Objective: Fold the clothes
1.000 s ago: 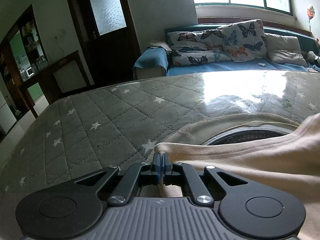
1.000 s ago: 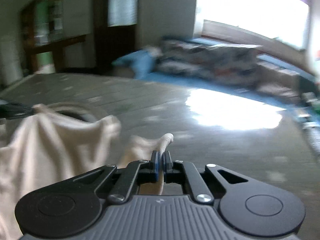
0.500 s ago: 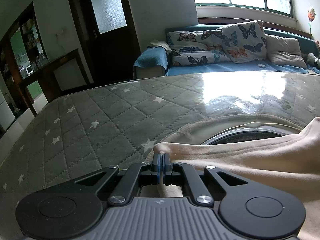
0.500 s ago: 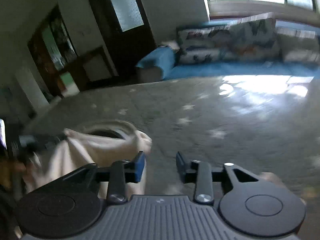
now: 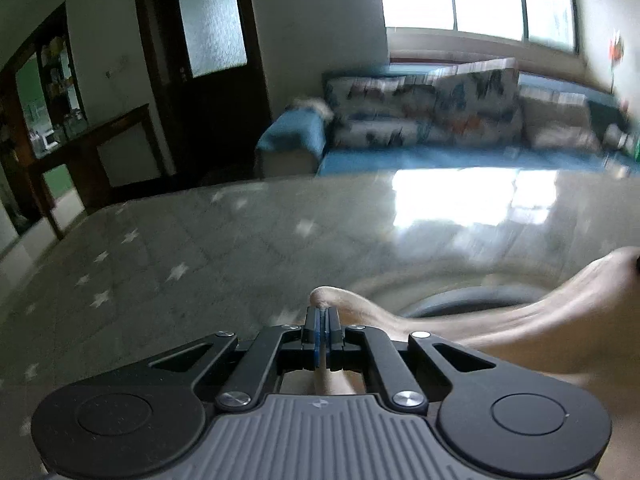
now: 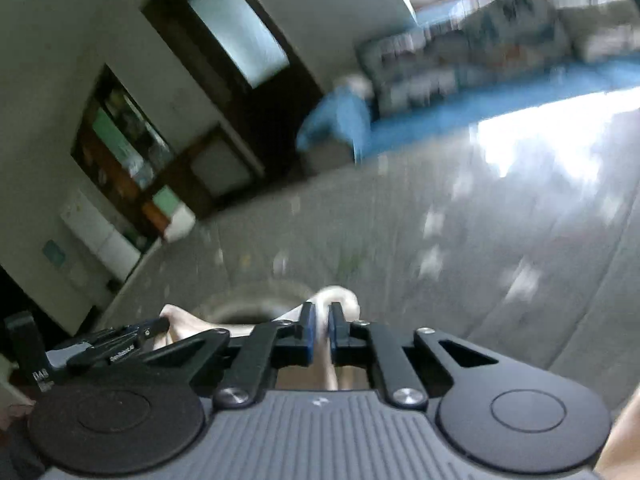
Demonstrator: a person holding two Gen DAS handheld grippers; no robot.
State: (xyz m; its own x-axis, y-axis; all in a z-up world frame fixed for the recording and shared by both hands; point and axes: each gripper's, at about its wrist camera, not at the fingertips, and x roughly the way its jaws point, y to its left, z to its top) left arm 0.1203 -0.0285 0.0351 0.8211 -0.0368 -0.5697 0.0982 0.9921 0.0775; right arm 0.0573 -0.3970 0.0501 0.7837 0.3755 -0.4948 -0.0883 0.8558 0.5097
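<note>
The left claw (image 5: 322,320) is pinched tight on the cream garment (image 5: 500,332). The right claw (image 6: 322,320) has just closed on its other edge. The cloth stretches sideways between them, over the starry quilted bench (image 5: 160,248).

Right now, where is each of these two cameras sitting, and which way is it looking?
Left wrist: on the left gripper, looking along its fingers across the table to the sofa; it is shut on the cloth.
Right wrist: on the right gripper, tilted, shut on the same cloth; the left gripper shows beside it.
Shared: cloth, table, sofa, door.
</note>
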